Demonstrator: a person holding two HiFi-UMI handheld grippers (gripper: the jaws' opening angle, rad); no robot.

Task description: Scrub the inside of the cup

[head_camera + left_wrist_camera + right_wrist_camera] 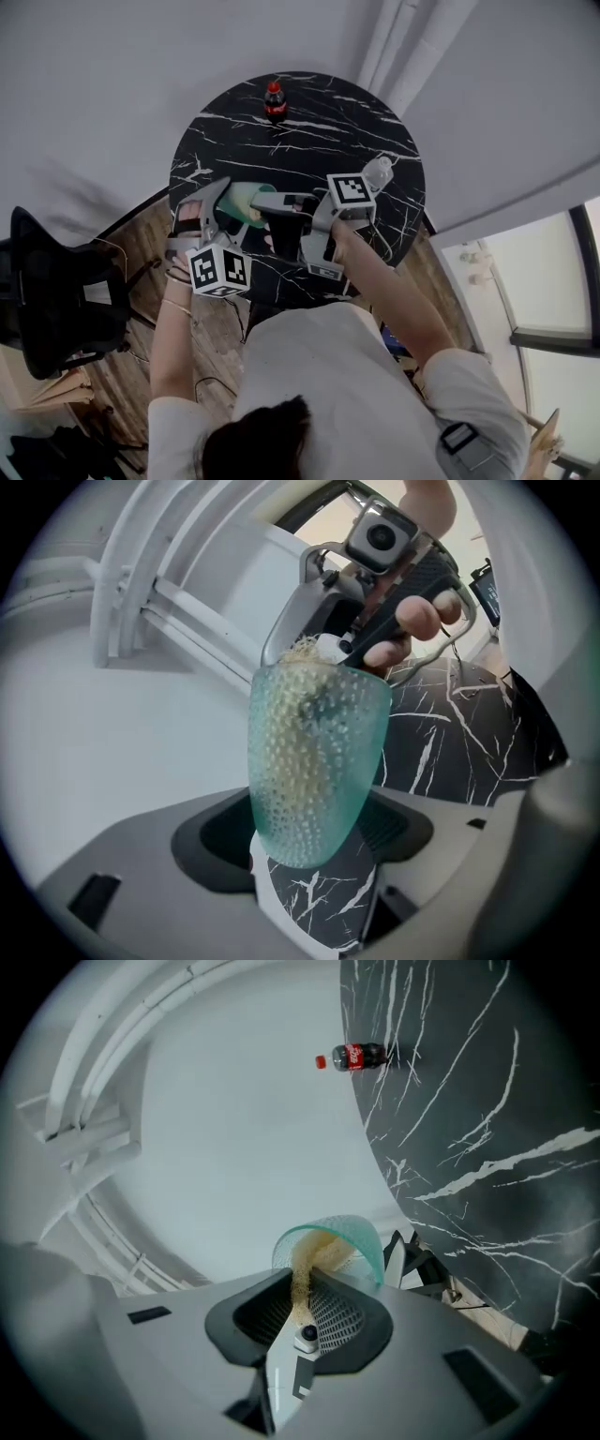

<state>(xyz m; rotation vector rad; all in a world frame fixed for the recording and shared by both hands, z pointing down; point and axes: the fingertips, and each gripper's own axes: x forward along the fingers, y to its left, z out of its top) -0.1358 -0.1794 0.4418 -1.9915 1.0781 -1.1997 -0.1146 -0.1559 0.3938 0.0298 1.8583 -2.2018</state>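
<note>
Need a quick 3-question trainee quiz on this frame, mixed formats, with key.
1. Multiple choice: what do the right tongs grip? A) a bottle cap B) a tan scrub pad C) nothing
2. True or false: the green cup stands upright on the table.
3. Short answer: what stands at the table's edge farthest from the person?

Key
1. B. The pad is pinched between the jaws and its free end reaches into the cup's mouth.
2. False. The left tongs hold it by its base, off the table and tipped over.
3. The cola bottle.
</note>
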